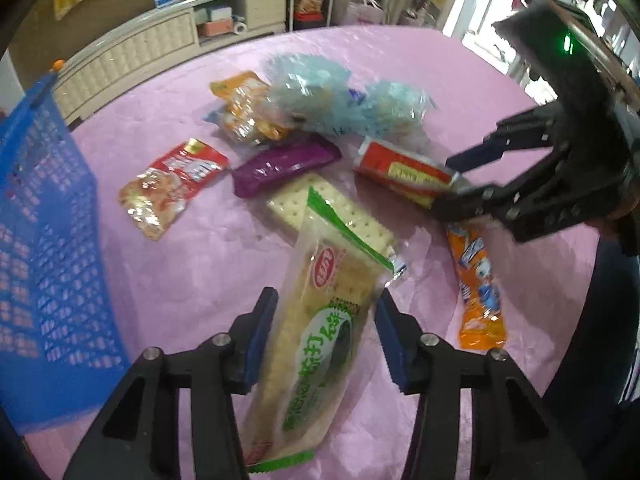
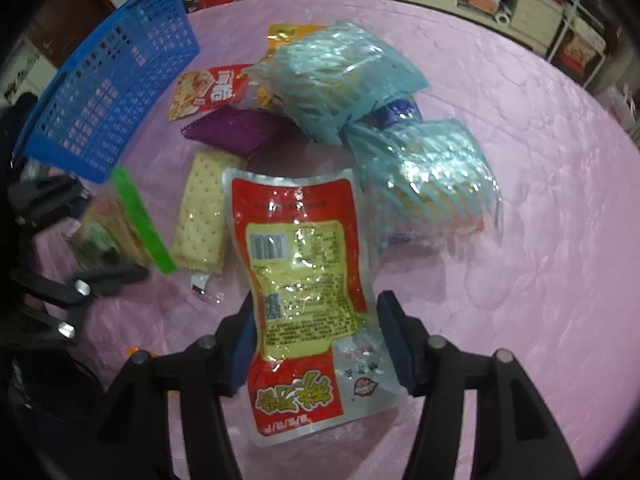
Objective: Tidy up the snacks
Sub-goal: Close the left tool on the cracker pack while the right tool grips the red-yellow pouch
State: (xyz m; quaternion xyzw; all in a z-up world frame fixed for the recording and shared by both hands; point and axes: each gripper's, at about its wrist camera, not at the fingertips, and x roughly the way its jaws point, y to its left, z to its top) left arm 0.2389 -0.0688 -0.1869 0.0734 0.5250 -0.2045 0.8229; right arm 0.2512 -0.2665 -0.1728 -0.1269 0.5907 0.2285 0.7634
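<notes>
My left gripper [image 1: 326, 332] is shut on a long cracker packet with green print [image 1: 320, 340], its pads against both long edges. The packet's far end overlaps a plain cracker pack [image 1: 294, 204]. In the right wrist view this left gripper [image 2: 76, 236] is blurred at the left edge, holding the same packet [image 2: 120, 220]. My right gripper [image 2: 318, 344] is shut on a red and yellow foil pouch [image 2: 304, 264], which bows between the pads. The left wrist view shows that gripper [image 1: 460, 180] at the pouch's [image 1: 400, 170] end.
A blue mesh basket [image 1: 48, 240] stands on the pink tablecloth [image 1: 180, 288] at the left. A purple packet [image 1: 284, 164], a red snack packet [image 1: 172, 184], an orange packet [image 1: 248, 108] and pale blue net bags [image 1: 340, 96] lie beyond. An orange stick packet [image 1: 480, 288] lies right.
</notes>
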